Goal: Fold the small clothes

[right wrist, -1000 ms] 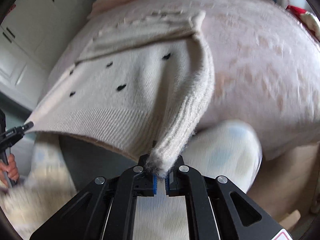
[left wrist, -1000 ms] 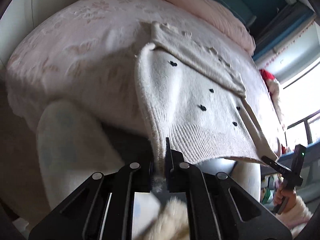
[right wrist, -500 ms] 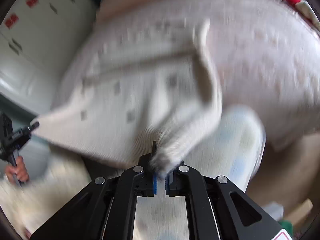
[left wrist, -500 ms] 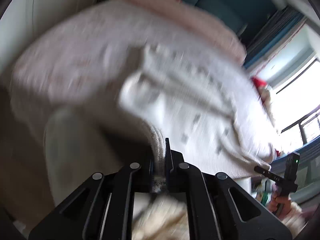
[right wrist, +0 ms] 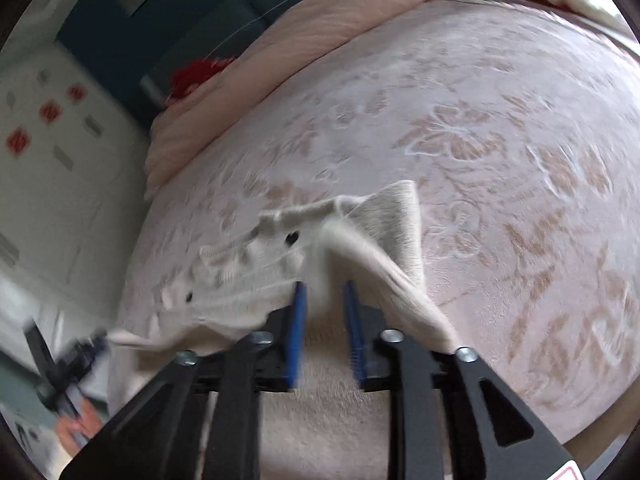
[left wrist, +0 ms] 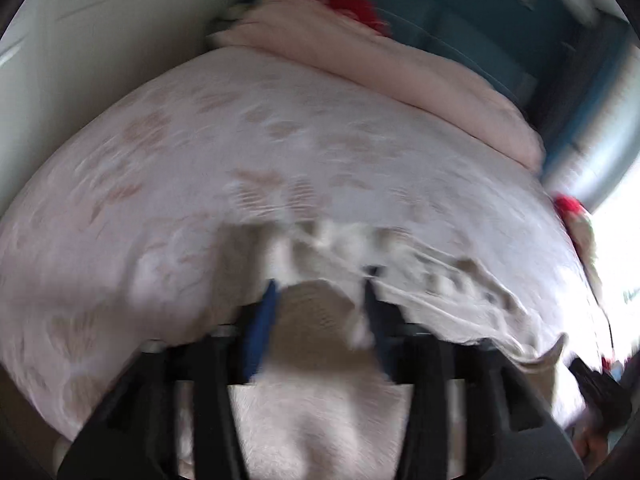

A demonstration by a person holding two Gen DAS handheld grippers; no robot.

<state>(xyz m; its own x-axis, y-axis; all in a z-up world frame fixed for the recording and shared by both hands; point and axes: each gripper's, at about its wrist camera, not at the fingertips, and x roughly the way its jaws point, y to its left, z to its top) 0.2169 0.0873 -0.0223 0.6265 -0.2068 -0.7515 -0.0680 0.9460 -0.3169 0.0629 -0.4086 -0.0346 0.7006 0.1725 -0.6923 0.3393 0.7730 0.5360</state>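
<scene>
Both corners of the sweater (right wrist: 344,240) had been carried up the bed (right wrist: 500,128), where left claw (left wrist: 320,300) and right claw (right wrist: 325,300) stood apart, the first fold apparently laid, more likely remaining.

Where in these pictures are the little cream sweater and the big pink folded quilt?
cream sweater (right wrist: 396,216): right wrist view, on its raised knit corner.
pink folded quilt (left wrist: 400,76): left wrist view, on its top face at the bed's far end.
</scene>
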